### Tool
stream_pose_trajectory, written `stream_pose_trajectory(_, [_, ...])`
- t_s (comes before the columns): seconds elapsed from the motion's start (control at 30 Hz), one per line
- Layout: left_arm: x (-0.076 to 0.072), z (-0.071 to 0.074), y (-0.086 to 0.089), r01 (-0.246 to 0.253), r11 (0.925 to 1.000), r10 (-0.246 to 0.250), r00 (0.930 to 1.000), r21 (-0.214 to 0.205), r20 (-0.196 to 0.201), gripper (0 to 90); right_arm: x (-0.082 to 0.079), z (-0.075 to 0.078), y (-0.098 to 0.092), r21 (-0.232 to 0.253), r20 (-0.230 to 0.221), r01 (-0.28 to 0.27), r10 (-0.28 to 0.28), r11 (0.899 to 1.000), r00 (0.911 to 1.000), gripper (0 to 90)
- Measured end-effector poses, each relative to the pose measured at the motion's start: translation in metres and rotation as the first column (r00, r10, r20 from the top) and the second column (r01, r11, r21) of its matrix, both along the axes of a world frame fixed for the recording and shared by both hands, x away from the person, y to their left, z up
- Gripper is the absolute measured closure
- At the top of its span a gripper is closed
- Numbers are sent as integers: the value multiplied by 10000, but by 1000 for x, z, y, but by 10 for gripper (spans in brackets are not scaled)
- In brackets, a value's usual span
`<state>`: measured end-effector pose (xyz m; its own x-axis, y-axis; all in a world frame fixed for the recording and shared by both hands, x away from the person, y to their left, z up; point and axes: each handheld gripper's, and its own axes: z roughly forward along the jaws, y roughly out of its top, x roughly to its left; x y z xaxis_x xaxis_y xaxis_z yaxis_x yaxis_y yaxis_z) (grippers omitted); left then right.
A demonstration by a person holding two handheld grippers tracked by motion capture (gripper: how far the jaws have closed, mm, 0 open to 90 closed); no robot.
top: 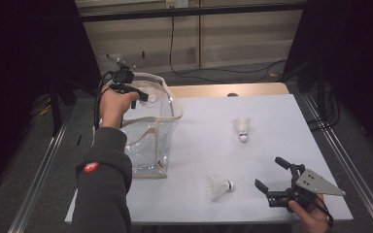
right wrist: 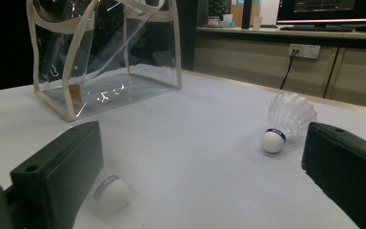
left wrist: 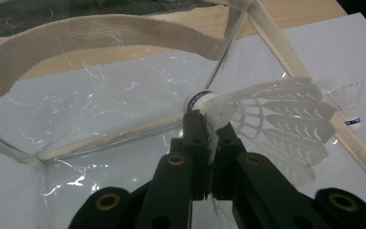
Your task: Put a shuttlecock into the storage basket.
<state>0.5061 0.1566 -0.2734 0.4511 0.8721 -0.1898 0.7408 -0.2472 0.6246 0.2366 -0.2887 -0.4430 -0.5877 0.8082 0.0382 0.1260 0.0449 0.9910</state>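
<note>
The tabletop (top: 272, 194) is white, with a strip of wood along its far edge, and dark curtains hang on both sides of the room. Near the left edge of the tabletop stands a clear plastic bag (top: 155, 141) with beige fabric trim and handles. Above the open top of this bag, the left gripper (top: 143, 95) is pressed together on a white shuttlecock (left wrist: 267, 119); in the left gripper view the jaws pinch it just behind its cork head, and the feather skirt points to the right, over the rim of the bag. The person's left hand (top: 114, 104), in a dark sleeve, holds this gripper up.

A second shuttlecock (top: 219, 187) lies on its side near the front edge of the tabletop, about at the middle, with the cork pointing right. A third shuttlecock (top: 242, 129) lies further back, toward the right side, well apart from the bag.

At the front right corner, the right gripper (top: 269, 174) is held low over the tabletop with its jaws spread wide and nothing between them. It is near the second shuttlecock but not touching it.
</note>
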Motion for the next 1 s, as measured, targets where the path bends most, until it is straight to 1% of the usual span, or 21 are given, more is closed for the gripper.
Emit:
stream_pose_trajectory(0.17, [1,-1,0,-57,10000,57,10000,54,78,877,1,0,-1,-56,68,20,-20,10000,10000,0])
stream_pose_trajectory(0.27, [2,-2,0,4,10000,-5,10000,68,50,876,0,0,0,-40,59,17,-17,10000,10000,0])
stream_pose_trajectory(0.4, [3,-2,-1,-46,10000,46,10000,82,67,875,0,0,0,10,35,18,-18,10000,10000,0])
stream_pose_trajectory(0.53, [3,-4,-2,-83,9999,82,10000,85,54,863,0,0,-1,-58,66,27,-27,10000,10000,0])
stream_pose_trajectory(0.67, [4,-5,-1,-57,9998,56,10000,205,59,863,0,0,-1,-61,60,23,-22,10000,10000,0])
stream_pose_trajectory(0.83, [6,-7,-2,-101,9996,100,9999,259,65,863,0,0,-1,-44,49,18,-18,10000,10000,0])
stream_pose_trajectory(1.0, [6,-8,-1,-121,9995,118,9999,282,96,828,0,0,-1,-52,48,15,-15,10000,10000,0])
